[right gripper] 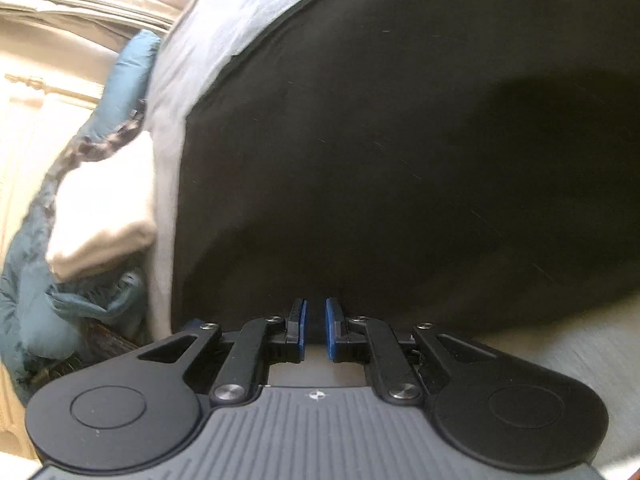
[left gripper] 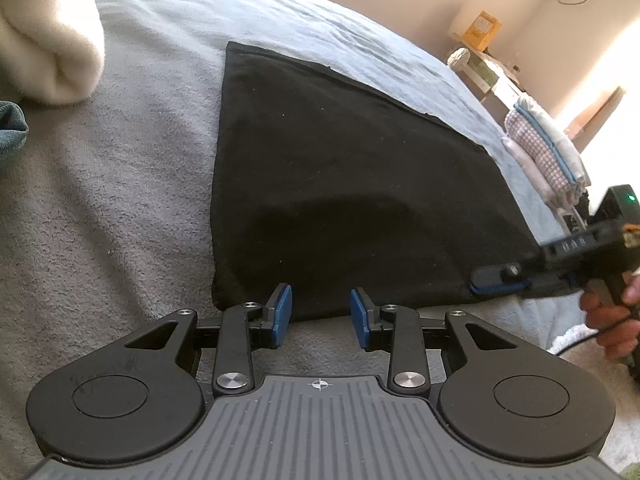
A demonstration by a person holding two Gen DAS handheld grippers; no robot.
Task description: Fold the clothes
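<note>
- A home bedroom: a wide bed [left gripper: 132,184] under a grey fleece blanket fills the frame.
- Upper right, a stack of folded laundry [left gripper: 544,152] beside a small side table [left gripper: 486,70].
- Upper left, a cream pillow [left gripper: 48,48].

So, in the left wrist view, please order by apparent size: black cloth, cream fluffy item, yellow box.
1. black cloth
2. cream fluffy item, partly cut off and nearer, so its rank is unsure
3. yellow box, far away

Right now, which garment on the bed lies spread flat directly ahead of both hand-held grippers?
The black garment, flat on the grey blanket. The cream garment is bunched, and the teal one is crumpled at the frame's edge.
</note>
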